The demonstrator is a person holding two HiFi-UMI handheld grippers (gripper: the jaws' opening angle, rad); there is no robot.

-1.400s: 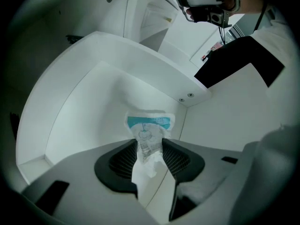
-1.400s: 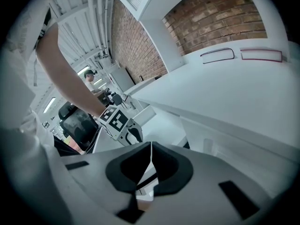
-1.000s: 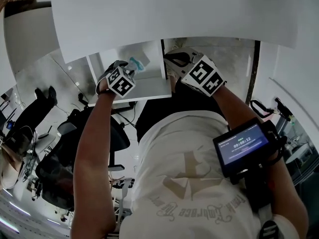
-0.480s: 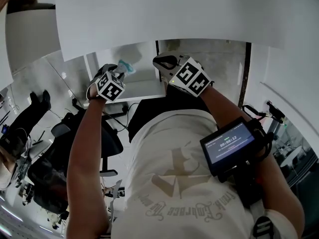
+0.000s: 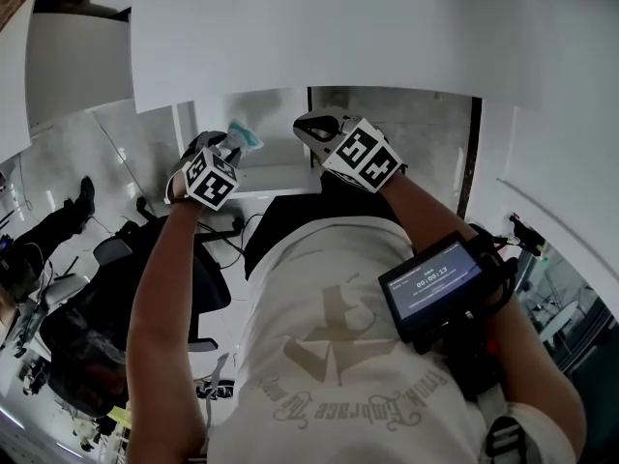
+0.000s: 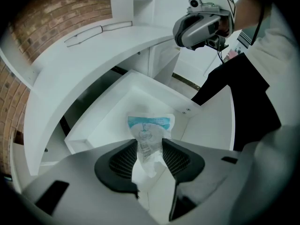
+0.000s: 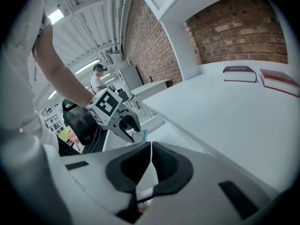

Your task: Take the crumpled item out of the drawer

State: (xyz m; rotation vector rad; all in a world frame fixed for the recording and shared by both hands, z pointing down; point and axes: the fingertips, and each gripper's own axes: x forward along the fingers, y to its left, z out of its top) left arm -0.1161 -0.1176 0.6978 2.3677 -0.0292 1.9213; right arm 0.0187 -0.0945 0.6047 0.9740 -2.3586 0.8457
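Finds crumpled plastic wrapper [image 6: 150, 125] pinched in left hand-held gripper [image 6: 149, 151], open drawer [image 6: 206, 121] directly below. Finds right hand-held gripper [image 7: 151, 165] pressed together, empty. Risks slippage from the thin pinch, likely dropping the wrapper back into the drawer.

Short-sleeved off-white T-shirt [image 5: 338, 356], with a beige emblem and curved lettering printed on it. Dark trousers [image 5: 290, 222]. Black screen unit [image 5: 432, 288] strapped to the forearm behind the right tongs [image 7: 150, 159]. Left tongs [image 6: 150, 150] match: pale grey body, black ribbed pads [image 6: 125, 161], black-and-white marker cube [image 5: 211, 179] behind.
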